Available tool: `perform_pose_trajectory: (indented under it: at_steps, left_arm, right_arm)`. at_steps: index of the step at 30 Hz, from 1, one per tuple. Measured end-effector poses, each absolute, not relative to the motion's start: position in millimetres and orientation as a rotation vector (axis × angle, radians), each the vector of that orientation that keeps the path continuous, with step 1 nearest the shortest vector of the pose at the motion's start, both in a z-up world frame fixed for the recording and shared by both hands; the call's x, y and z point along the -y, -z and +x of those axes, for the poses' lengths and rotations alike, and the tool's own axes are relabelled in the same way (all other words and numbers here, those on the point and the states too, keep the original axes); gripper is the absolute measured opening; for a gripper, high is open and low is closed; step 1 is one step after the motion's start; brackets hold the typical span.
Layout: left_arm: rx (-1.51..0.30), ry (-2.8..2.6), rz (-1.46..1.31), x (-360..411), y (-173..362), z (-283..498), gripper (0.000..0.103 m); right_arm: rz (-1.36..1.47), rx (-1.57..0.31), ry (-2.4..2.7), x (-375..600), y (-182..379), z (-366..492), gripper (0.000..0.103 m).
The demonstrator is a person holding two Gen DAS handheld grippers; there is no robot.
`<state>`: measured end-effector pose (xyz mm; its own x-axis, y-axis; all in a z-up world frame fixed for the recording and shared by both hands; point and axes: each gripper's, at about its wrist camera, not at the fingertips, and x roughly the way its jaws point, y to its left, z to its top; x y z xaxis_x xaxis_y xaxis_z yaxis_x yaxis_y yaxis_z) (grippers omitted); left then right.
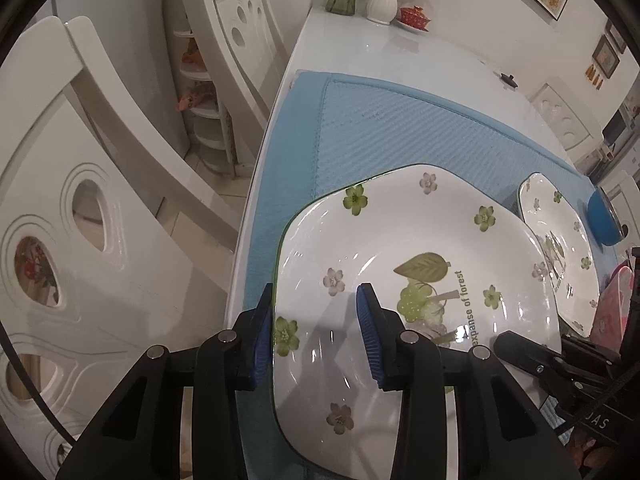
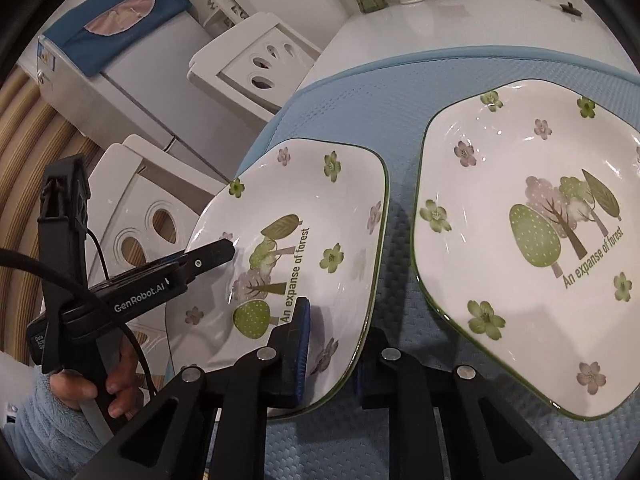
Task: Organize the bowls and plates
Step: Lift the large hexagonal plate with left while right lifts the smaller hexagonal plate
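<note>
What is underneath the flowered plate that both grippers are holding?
A blue mat lies under the plate and the table's edge; the plate hides whatever sits directly beneath its middle.

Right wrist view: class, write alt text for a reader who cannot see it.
Two grippers clamp opposite edges of one floral square plate over a blue mat: the right gripper on its near rim, the left gripper on its far-left rim. A second matching plate lies flat alongside, at the right.
</note>
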<state>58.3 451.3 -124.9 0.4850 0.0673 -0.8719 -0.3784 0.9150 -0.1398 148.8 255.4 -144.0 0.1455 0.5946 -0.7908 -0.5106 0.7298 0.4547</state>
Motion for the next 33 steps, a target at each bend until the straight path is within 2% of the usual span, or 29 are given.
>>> perform_pose_trajectory:
  at_steps: [16,33]
  left_arm:
    - [-0.963,-0.282,-0.296,-435.6,93.3,48.8,0.036]
    - [-0.893,-0.207,-0.264,-401.9,55.3,28.4,0.036]
  right_arm:
    - [0.104,-1.125,-0.815,-244.8,124.0,133.2,0.017]
    - [0.105,-0.985,-0.737,-204.2,66.8,97.0,0.017]
